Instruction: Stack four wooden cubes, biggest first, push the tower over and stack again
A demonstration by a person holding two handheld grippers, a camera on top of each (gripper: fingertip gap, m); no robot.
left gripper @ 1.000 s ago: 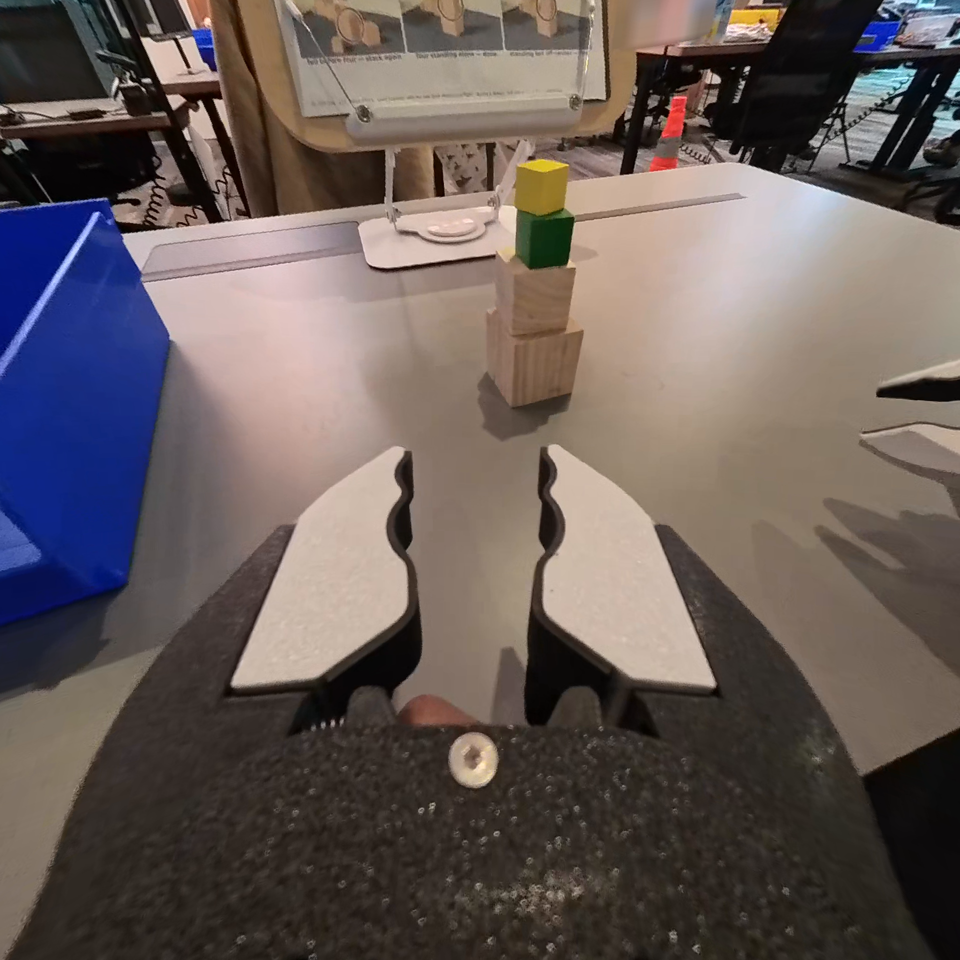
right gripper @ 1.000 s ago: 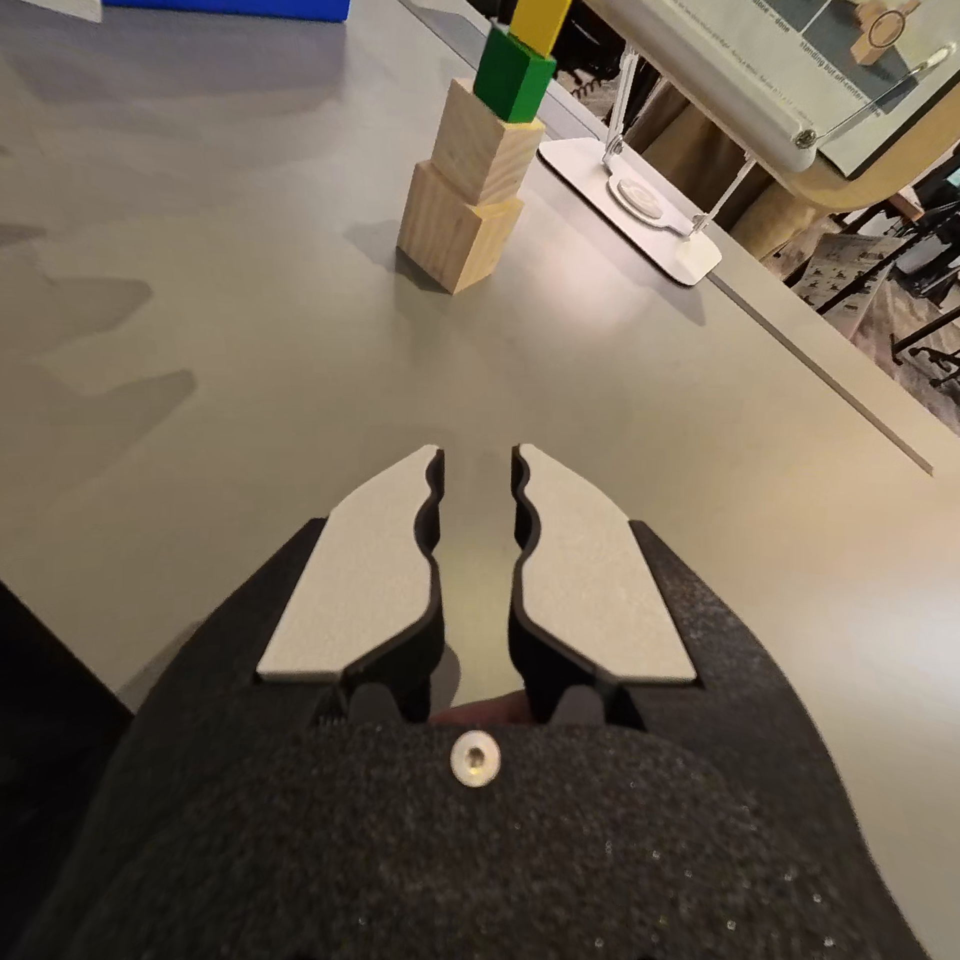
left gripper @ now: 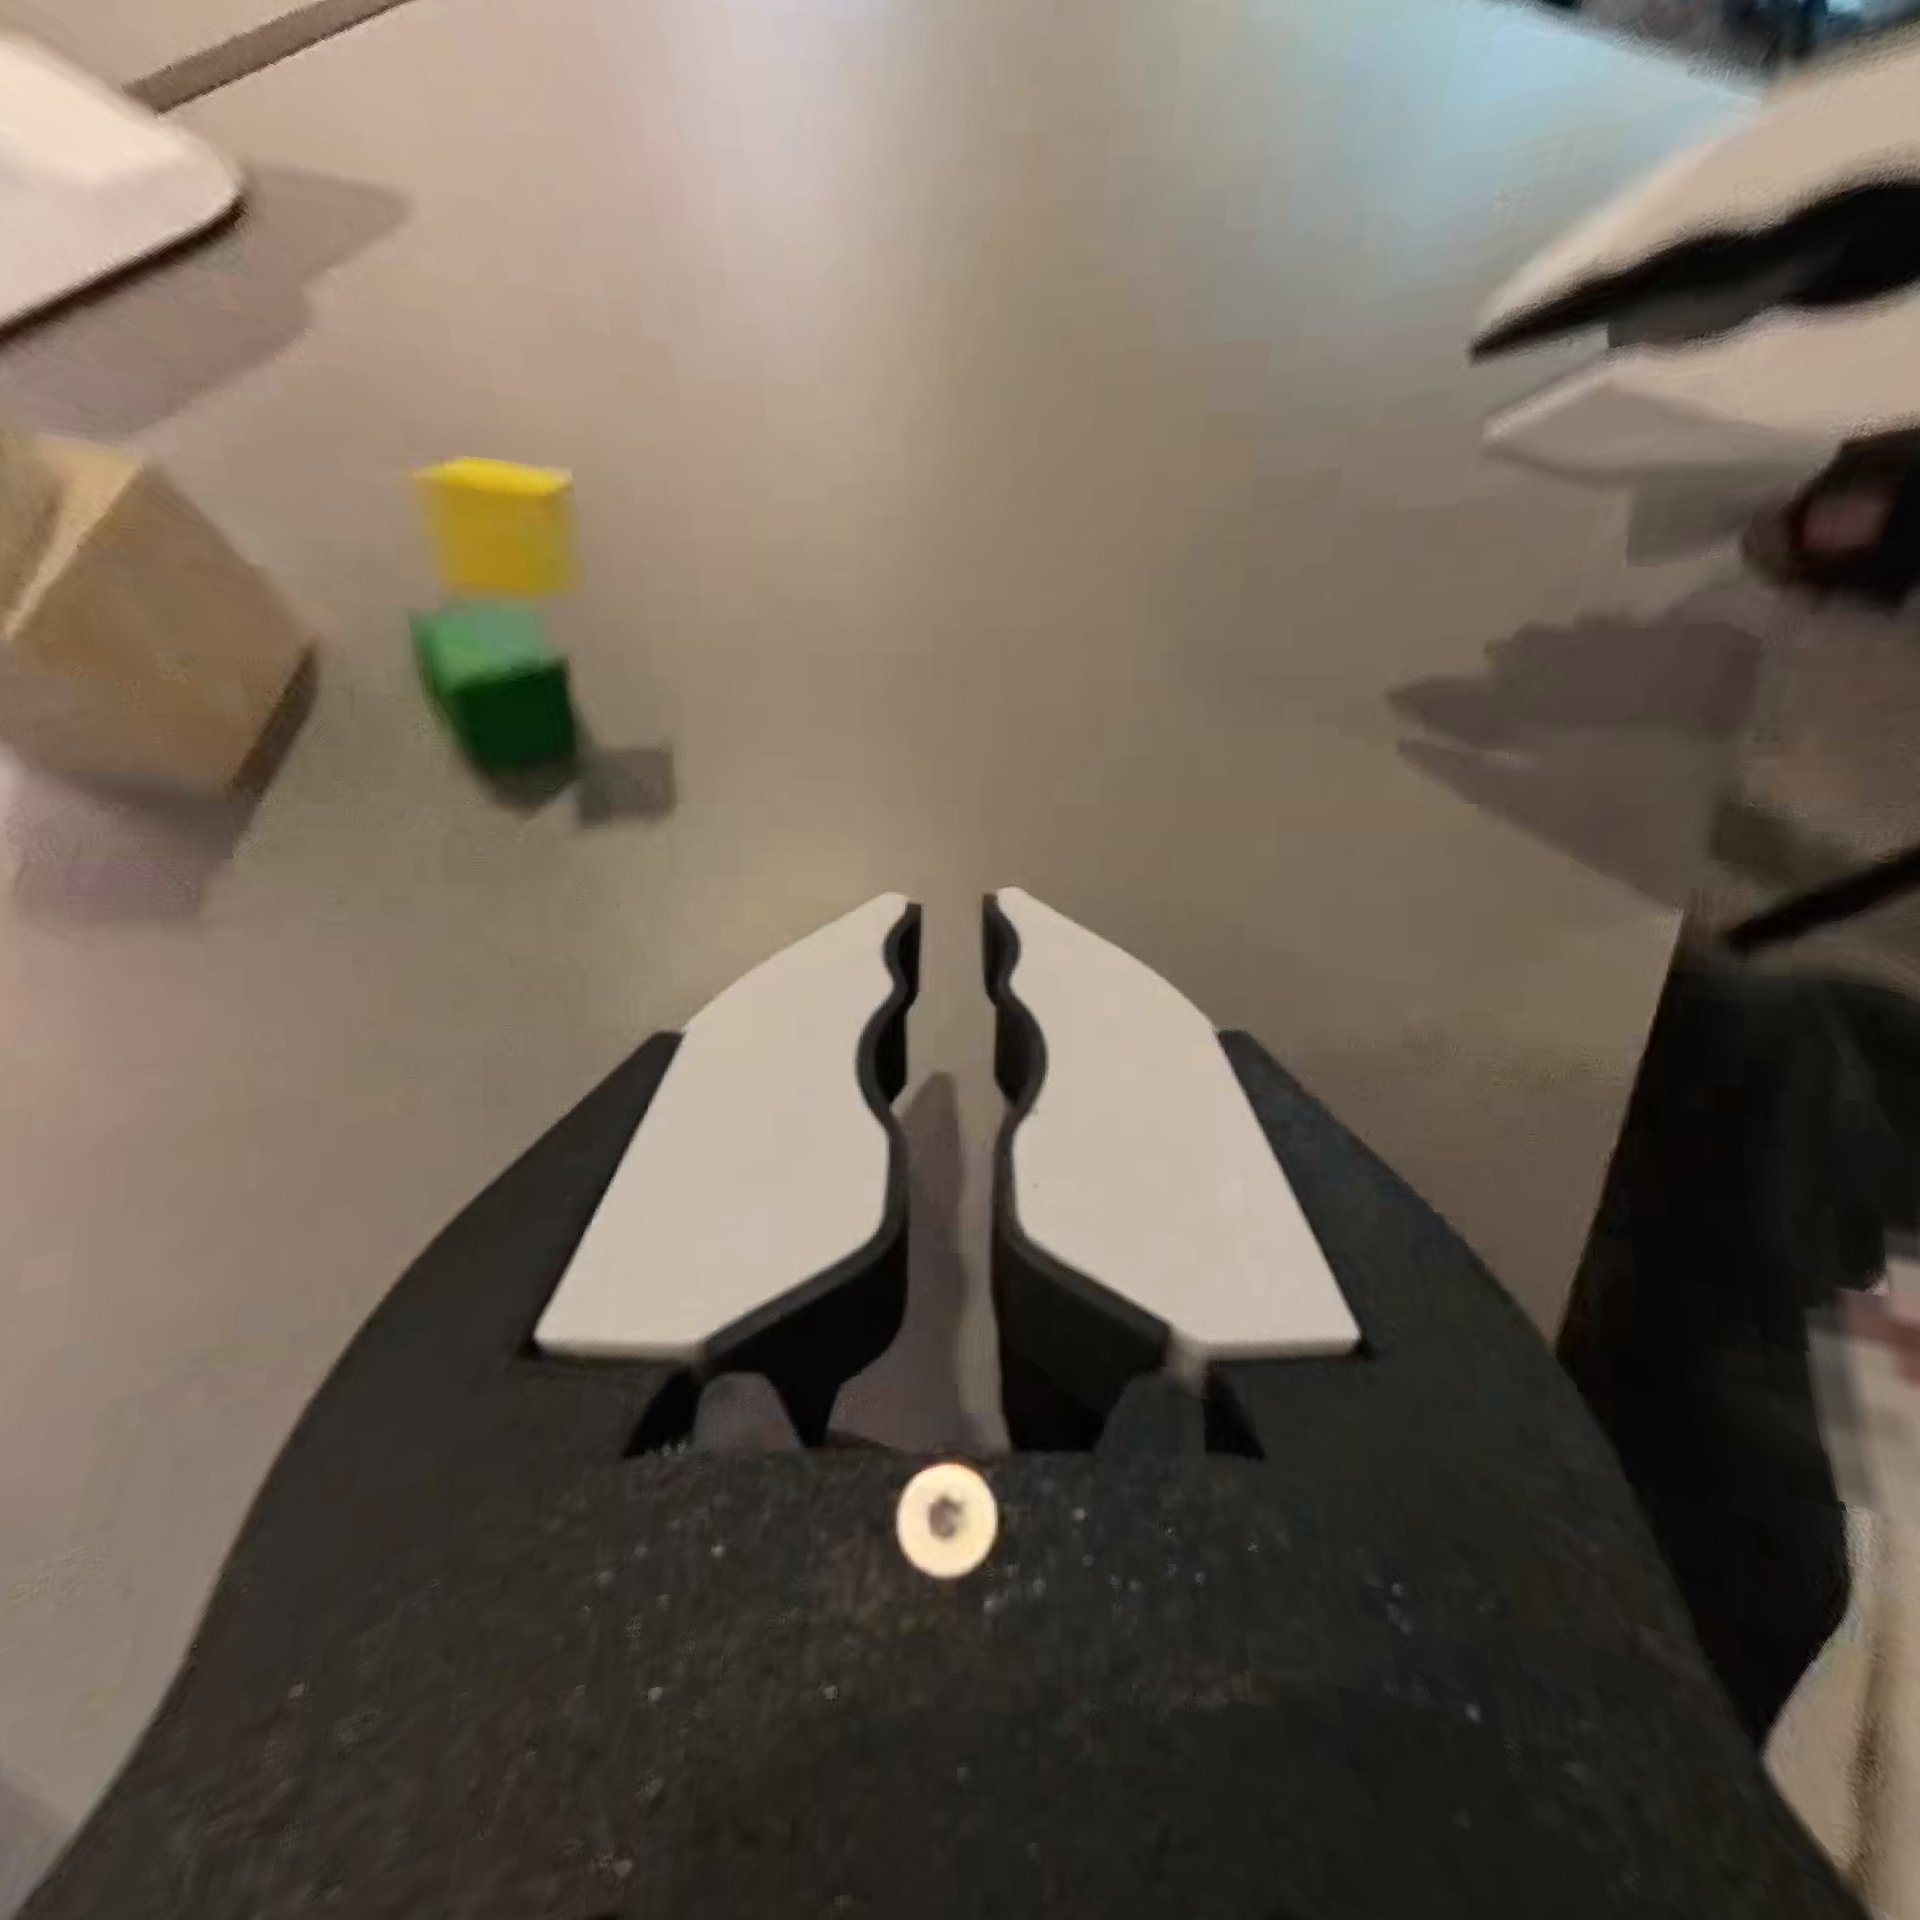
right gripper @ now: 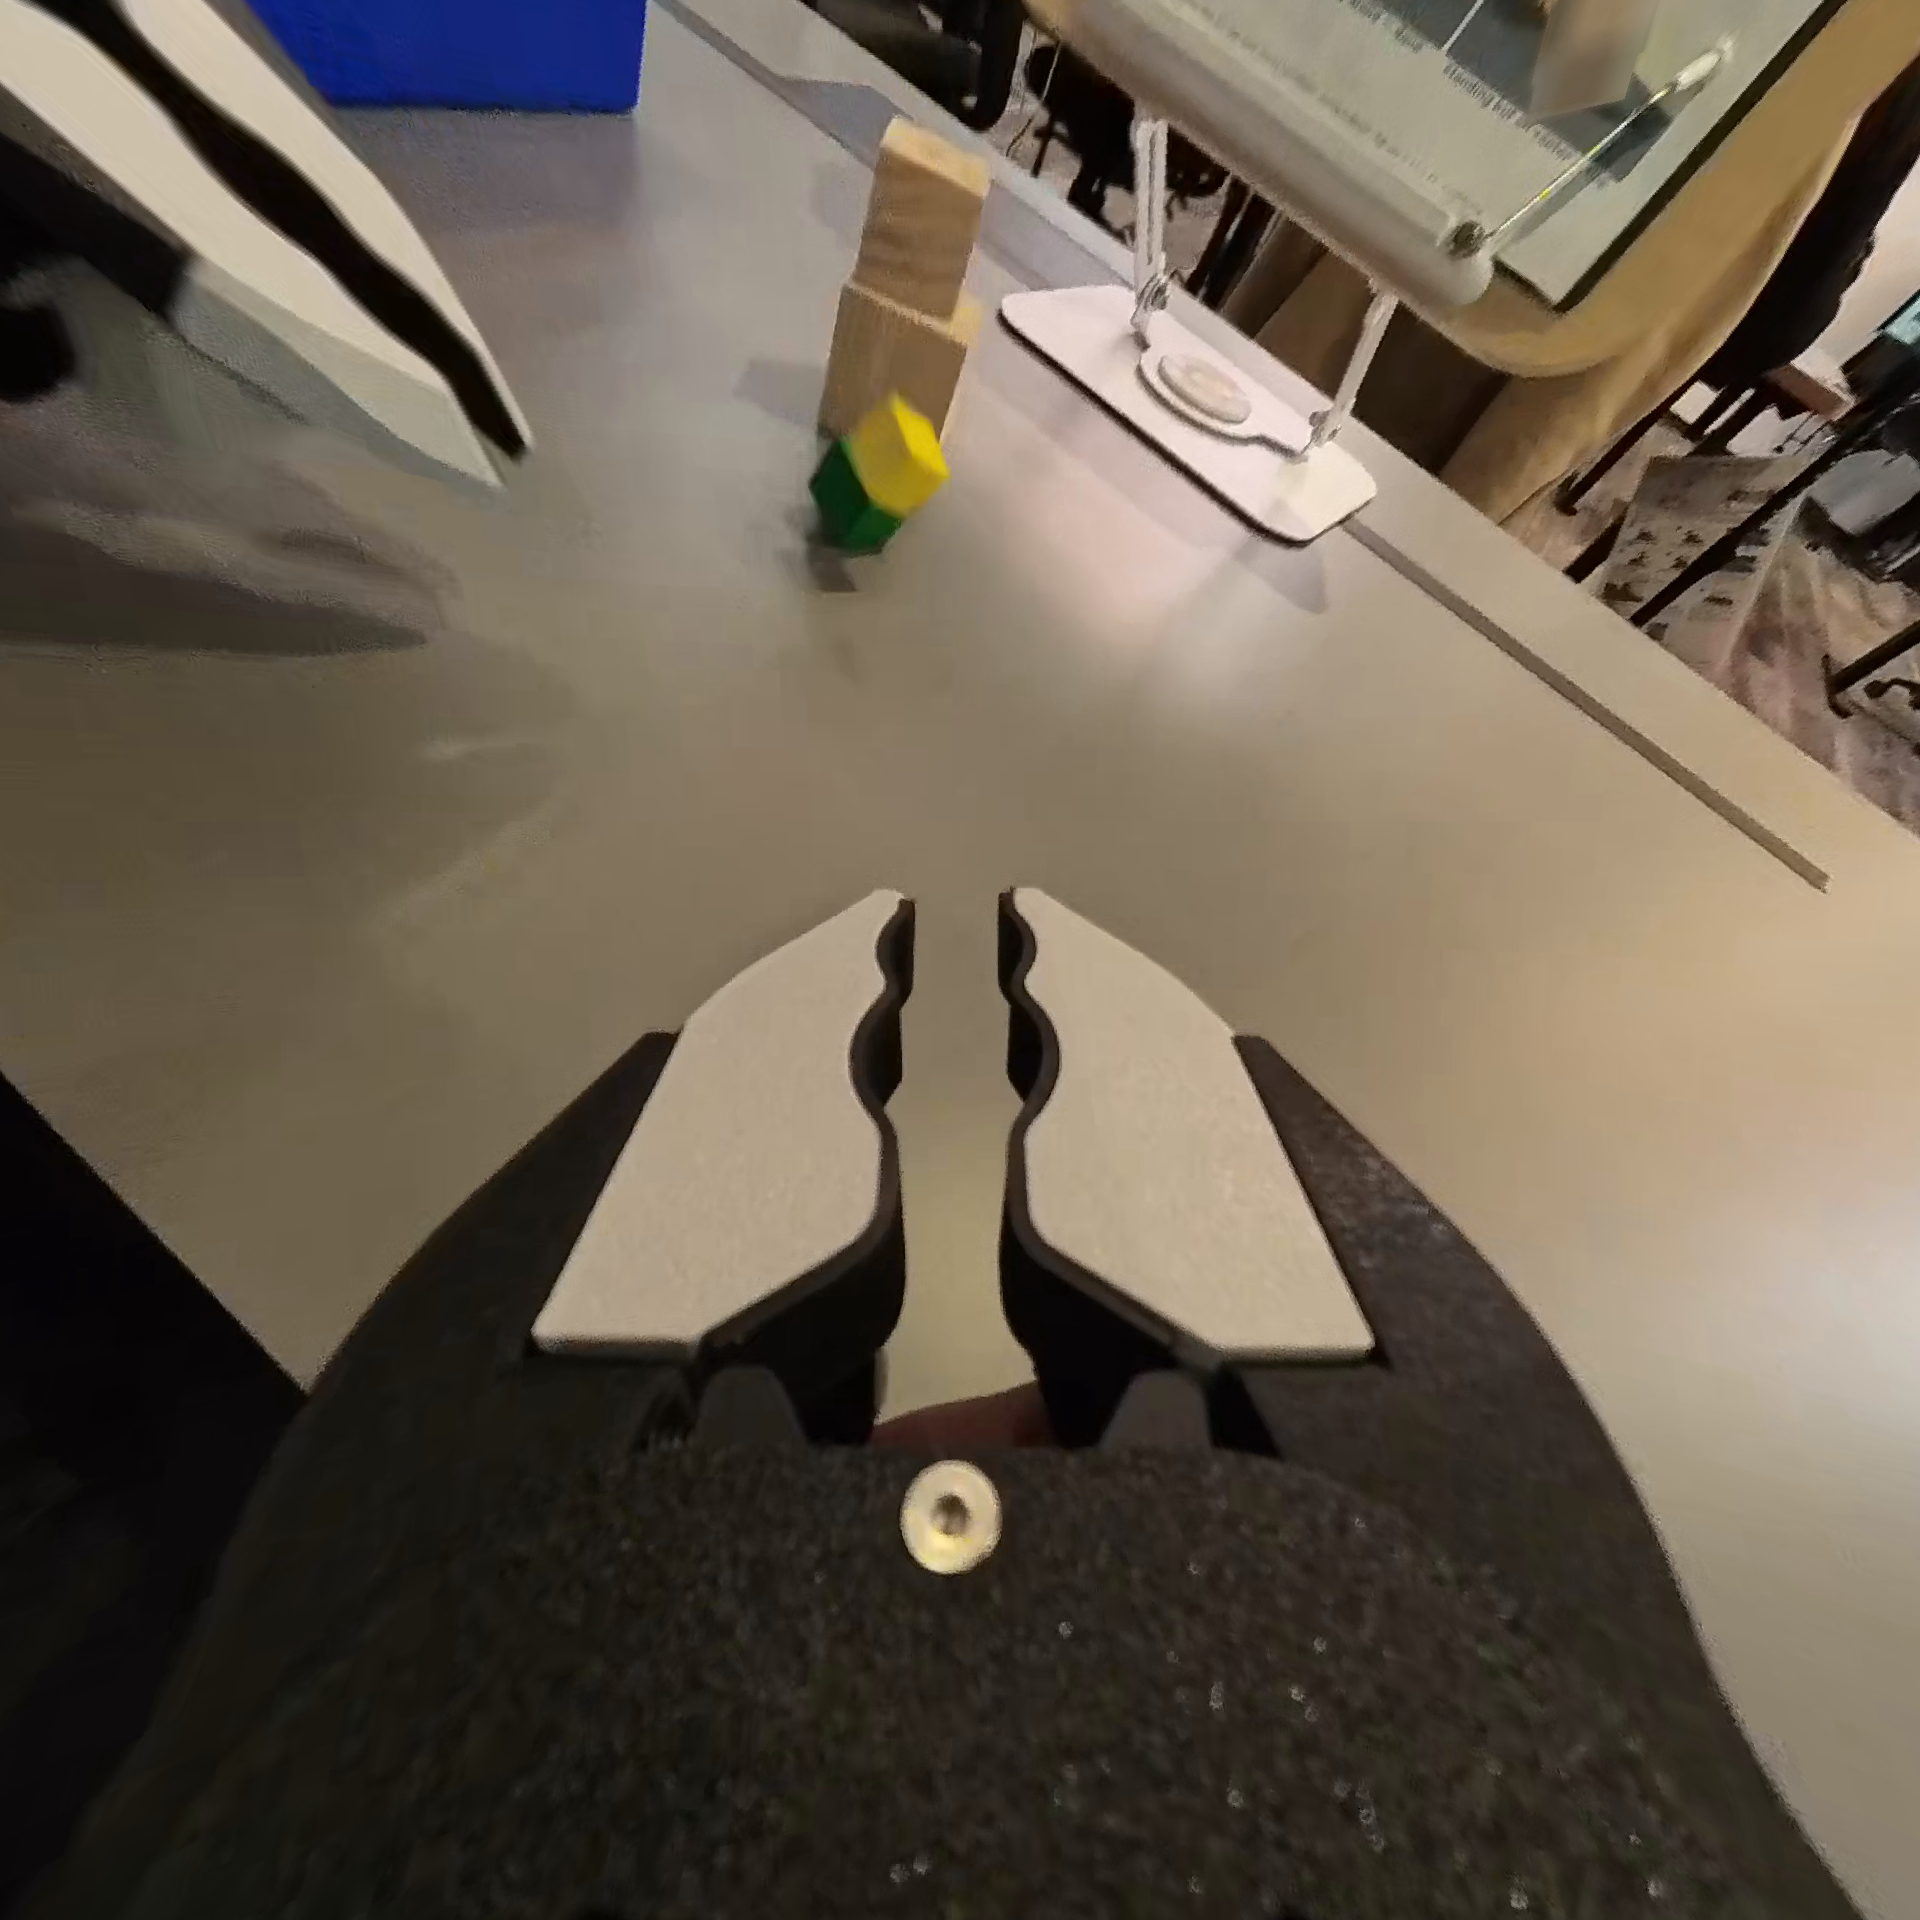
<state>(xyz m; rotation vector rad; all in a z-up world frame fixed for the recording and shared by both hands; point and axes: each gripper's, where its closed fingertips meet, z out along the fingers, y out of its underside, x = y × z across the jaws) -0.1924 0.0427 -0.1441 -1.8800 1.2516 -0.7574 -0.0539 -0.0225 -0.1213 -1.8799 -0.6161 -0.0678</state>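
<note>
Two natural wood cubes stand stacked on the grey surface beside a white sign stand. The yellow cube and green cube sit just in front of them, blurred, touching each other. Left claw and right claw are both empty, fingers a narrow gap apart, well back from the cubes.

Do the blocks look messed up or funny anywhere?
Yes. The small green wooden cube and small yellow wooden cube are off the tower, tumbled on the grey table beside the two plain wooden cubes, which are stacked crookedly.
</note>
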